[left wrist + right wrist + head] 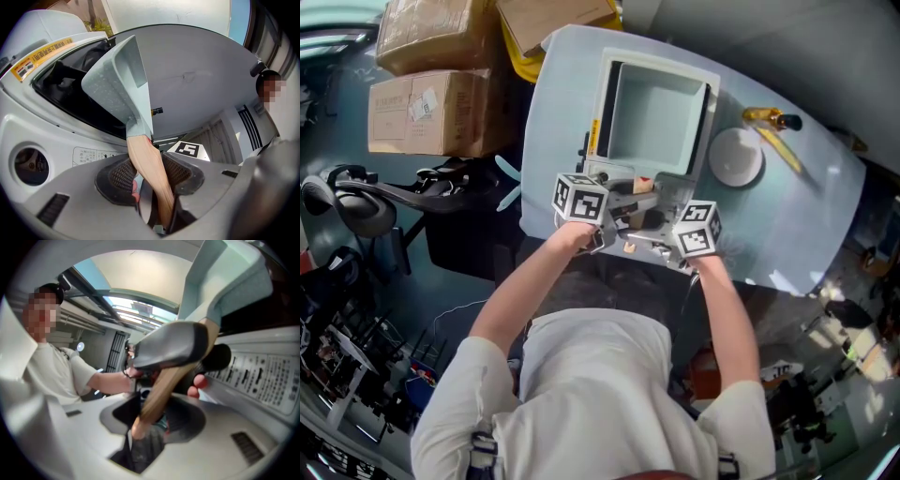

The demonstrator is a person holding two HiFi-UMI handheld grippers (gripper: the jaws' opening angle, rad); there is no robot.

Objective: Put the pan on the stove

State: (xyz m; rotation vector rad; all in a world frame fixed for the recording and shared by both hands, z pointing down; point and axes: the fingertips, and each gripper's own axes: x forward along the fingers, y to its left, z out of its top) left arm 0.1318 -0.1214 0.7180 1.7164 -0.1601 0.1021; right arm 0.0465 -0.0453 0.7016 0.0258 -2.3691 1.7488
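A pale green square pan (pixel 654 117) with a wooden handle (pixel 643 185) is over the white portable stove (pixel 602 112) on the light blue table. Both grippers are shut on that handle. In the left gripper view the handle (pixel 146 159) runs between the mesh pads of my left gripper (pixel 149 171), and the pan (pixel 117 79) is above the stove's black burner recess (pixel 70 89). In the right gripper view my right gripper (pixel 154 416) clamps the handle's end (pixel 161 390), just behind the left gripper's grey jaw. Whether the pan rests on the stove I cannot tell.
A white bowl (pixel 736 157) and a yellow tool with a black tip (pixel 773 122) lie on the table (pixel 825 206) right of the stove. Cardboard boxes (pixel 431 111) and a black office chair (pixel 356 202) stand to the left, past the table's edge.
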